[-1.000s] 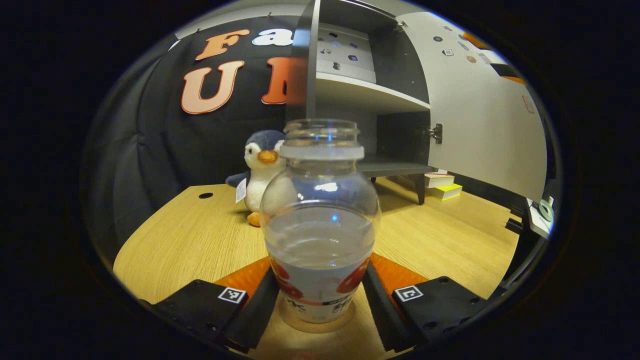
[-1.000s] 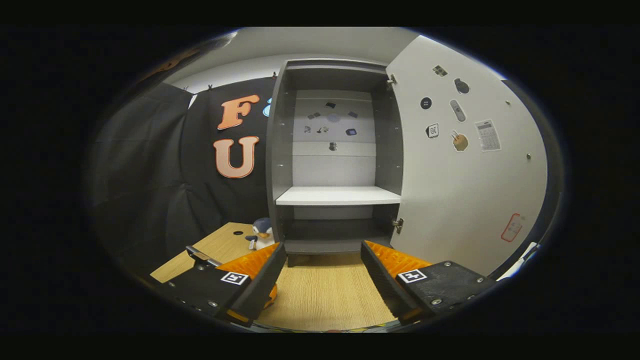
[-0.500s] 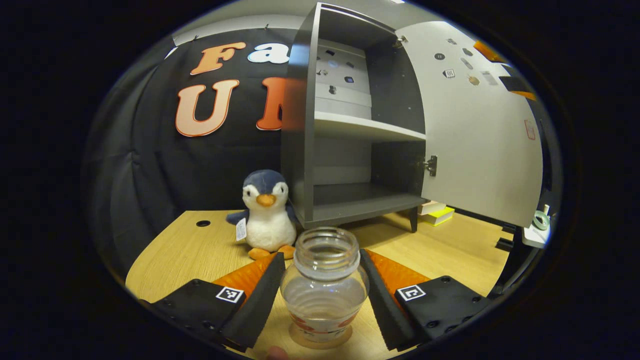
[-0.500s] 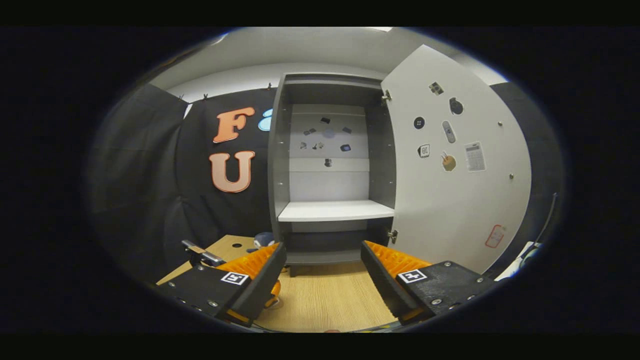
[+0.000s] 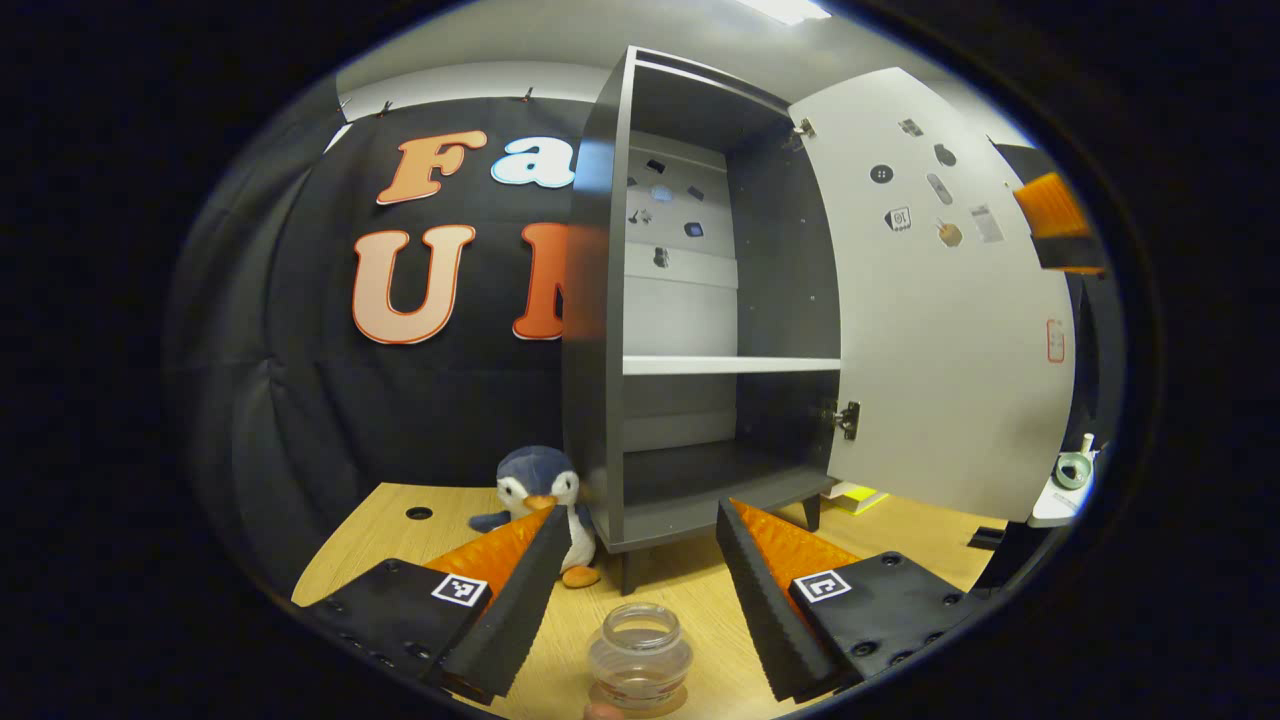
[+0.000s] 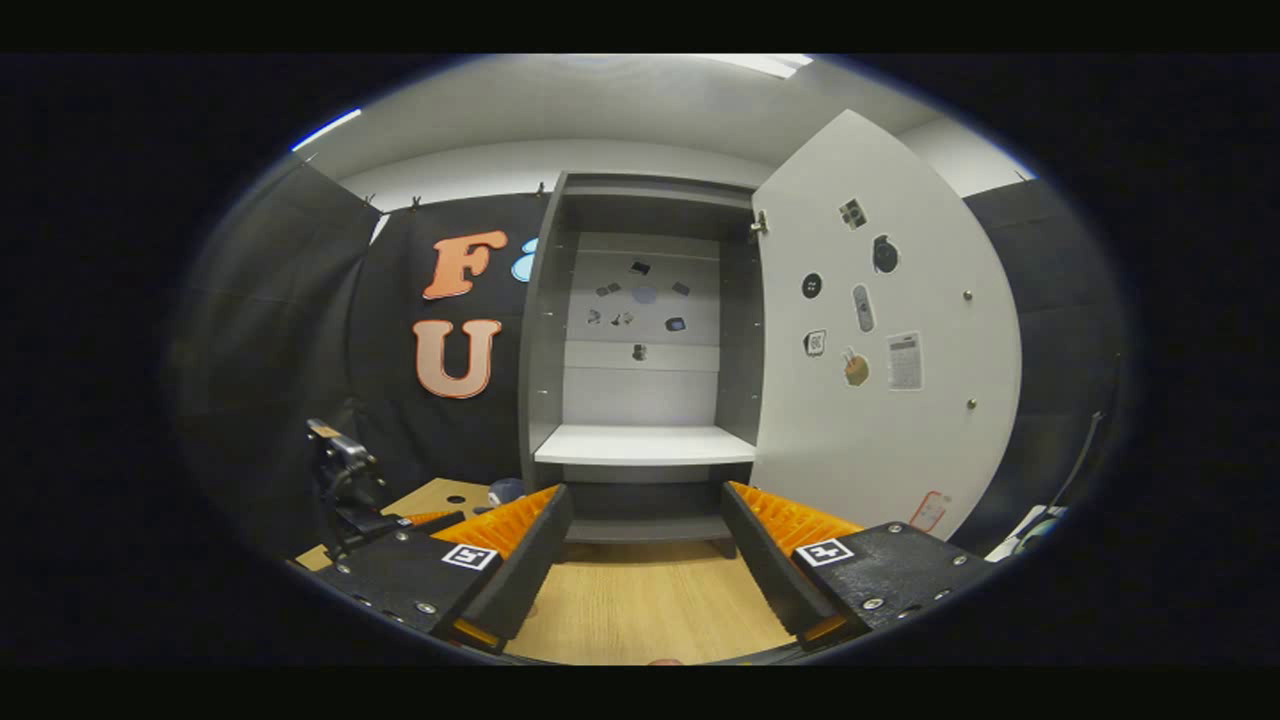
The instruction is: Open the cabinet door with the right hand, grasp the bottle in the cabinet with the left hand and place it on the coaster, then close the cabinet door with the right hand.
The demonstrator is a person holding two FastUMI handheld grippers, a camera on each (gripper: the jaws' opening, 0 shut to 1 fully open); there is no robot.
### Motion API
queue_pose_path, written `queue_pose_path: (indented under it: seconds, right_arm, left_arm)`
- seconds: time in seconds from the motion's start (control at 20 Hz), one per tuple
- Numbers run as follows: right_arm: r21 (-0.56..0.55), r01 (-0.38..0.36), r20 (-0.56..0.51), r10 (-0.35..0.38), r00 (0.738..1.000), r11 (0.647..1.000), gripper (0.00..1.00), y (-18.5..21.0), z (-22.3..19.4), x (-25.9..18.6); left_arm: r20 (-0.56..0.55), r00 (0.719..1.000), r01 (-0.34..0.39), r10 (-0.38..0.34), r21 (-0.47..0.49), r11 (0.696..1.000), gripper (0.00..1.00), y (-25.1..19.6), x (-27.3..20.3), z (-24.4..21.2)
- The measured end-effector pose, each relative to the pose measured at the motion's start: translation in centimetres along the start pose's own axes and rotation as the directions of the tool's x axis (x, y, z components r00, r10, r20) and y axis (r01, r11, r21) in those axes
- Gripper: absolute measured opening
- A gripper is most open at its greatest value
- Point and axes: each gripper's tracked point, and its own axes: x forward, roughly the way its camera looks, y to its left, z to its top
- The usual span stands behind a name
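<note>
A: In the left gripper view, how does the left gripper (image 5: 632,590) stand?
B: Its fingers are spread wide with nothing between them. The bottle (image 5: 639,658) stands upright on the coaster (image 5: 640,699) at the table's (image 5: 390,540) near edge, below the fingertips and apart from both.
A: And the cabinet (image 5: 600,400)?
B: It stands toward the table's far side, its door (image 5: 950,320) swung wide to the right. Both compartments hold nothing, apart from stickers on the back wall. A plush penguin (image 5: 545,500) sits just beside the cabinet's left leg, partly behind the left finger. The other gripper (image 5: 1058,222) shows near the door's upper right.
A: Now the right gripper view?
B: The right gripper (image 6: 647,545) is likewise spread and holds nothing, facing the cabinet (image 6: 640,350) head-on, clear of the door (image 6: 890,360). The door hangs open on the right, stickers on its inner face. The other gripper (image 6: 345,480) shows at the left, over the table's (image 6: 650,610) left edge.
</note>
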Motion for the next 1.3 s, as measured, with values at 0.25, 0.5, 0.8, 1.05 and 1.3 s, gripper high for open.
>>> queue_pose_path:
  seconds: [0.25,0.5,0.8,1.05,1.3]
  right_arm:
    - [-0.014,0.050,0.042,-0.049,0.998,0.999,0.93,-5.7,2.6,-2.5]
    - [0.002,0.070,0.070,-0.070,0.995,0.998,0.93,-10.9,4.3,-4.8]
    - [0.007,0.124,0.052,-0.124,0.991,0.992,0.93,-17.0,3.9,-6.7]
    - [-0.005,0.206,0.028,-0.206,0.978,0.979,0.93,-23.5,3.4,-7.3]
    - [-0.035,0.267,0.012,-0.266,0.964,0.963,0.93,-28.4,2.9,-6.3]
  left_arm:
    - [0.008,0.999,-0.047,0.047,-0.036,0.998,0.96,-1.4,-1.2,5.3]
    - [0.036,0.993,-0.110,0.111,-0.038,0.993,0.95,-2.5,-2.5,10.0]
    - [0.071,0.988,-0.138,0.138,-0.010,0.990,0.96,-4.9,-3.4,13.8]
    - [0.058,0.987,-0.152,0.152,-0.007,0.988,0.95,-7.0,-3.5,14.4]
    - [0.046,0.982,-0.181,0.181,0.001,0.984,0.95,-7.9,-3.9,14.6]
